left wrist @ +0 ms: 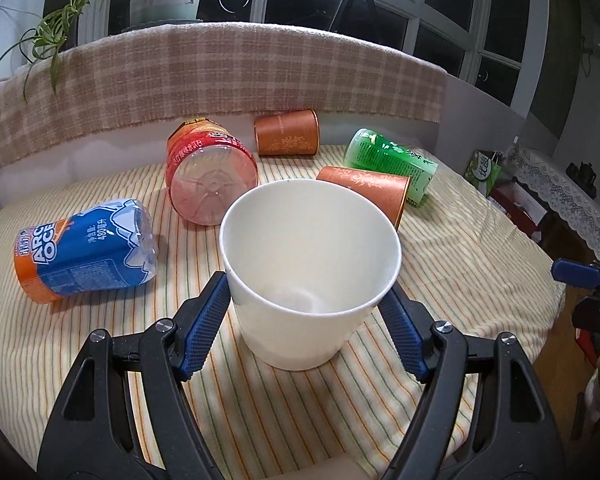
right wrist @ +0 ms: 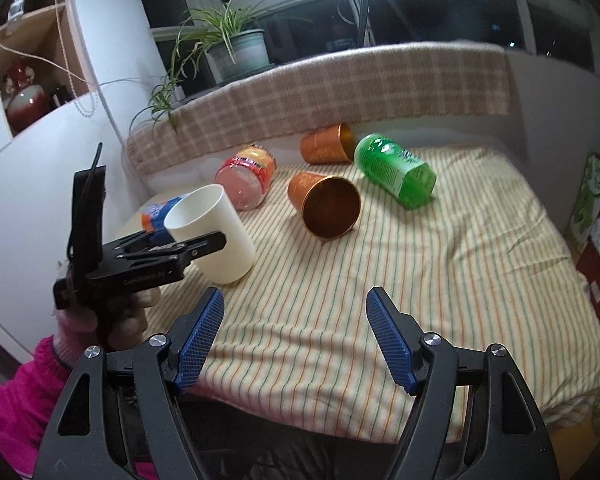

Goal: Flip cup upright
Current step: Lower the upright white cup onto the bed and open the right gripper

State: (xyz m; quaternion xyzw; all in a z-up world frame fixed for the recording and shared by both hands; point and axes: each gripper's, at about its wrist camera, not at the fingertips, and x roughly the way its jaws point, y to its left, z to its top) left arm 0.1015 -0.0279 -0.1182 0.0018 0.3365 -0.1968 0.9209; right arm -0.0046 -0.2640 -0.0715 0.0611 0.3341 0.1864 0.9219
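A night-dark window with a potted spider plant (right wrist: 236, 50) on its sill backs a bench (right wrist: 440, 280) draped in a yellow striped cloth, with a checked cloth (left wrist: 220, 76) along its far edge. Across the striped cloth lie several containers on their sides: in the left wrist view, a red bottle (left wrist: 210, 172) at about 11 o'clock from the picture's centre, a blue-and-orange bottle (left wrist: 84, 252) at 9 o'clock, a green bottle (left wrist: 392, 164) at 1 o'clock, and two copper-coloured cups, one far back (left wrist: 286, 133) at 12 o'clock and one nearer (left wrist: 370, 190) touching the green bottle. The white cup (left wrist: 308, 276) sits mouth-up near the bench's left edge, its base on or just above the cloth, though in the right wrist view it looks tilted, mouth leaning away toward 10 o'clock. The left gripper (left wrist: 310, 300) has its jaws clenched on this white cup, one blue pad (left wrist: 206, 320) pressed against each side below the rim; a person's hand (right wrist: 116, 312) in a pink sleeve holds it. The right gripper (right wrist: 296, 336) hangs over the near edge of the bench, well apart from the cups, its jaws released and spread wide with nothing between them.
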